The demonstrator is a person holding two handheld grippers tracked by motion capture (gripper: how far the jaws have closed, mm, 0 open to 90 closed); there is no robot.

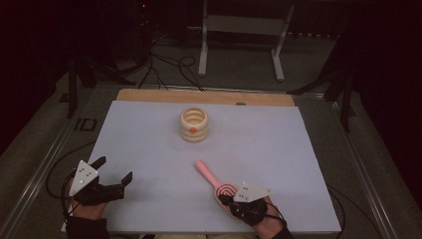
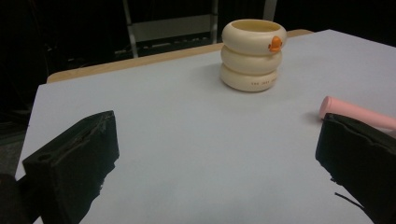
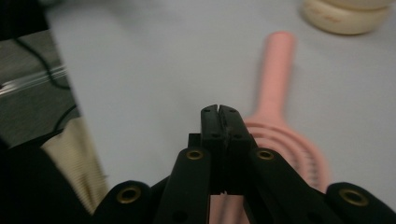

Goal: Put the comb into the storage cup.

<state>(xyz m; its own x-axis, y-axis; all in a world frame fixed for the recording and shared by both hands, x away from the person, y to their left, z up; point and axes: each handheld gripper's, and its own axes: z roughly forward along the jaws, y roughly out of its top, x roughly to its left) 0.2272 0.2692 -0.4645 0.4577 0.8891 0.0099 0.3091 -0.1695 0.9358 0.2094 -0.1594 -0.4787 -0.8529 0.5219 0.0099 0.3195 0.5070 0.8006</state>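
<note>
A pink slotted spoon [image 1: 205, 172] lies on the white table sheet [image 1: 149, 134], handle pointing toward a cream ribbed holder [image 1: 193, 124] with an orange spot. My right gripper [image 1: 222, 198] sits over the spoon's round head at the front, jaws pressed together with nothing seen between them. In the right gripper view the shut gripper [image 3: 218, 109] hovers just before the spoon [image 3: 278, 70], with the holder [image 3: 345, 18] beyond. My left gripper [image 1: 115, 169] stands open at the front left. Its own view has the gripper [image 2: 215, 154] wide open, the holder [image 2: 252, 53] ahead and the spoon's handle tip [image 2: 355, 114] at right.
A wooden board edge [image 1: 204, 96] runs along the sheet's far side. Behind the table stand a white metal frame [image 1: 244, 25] and loose cables [image 1: 169, 69] on the floor. Metal rails [image 1: 45, 164] flank the table on both sides.
</note>
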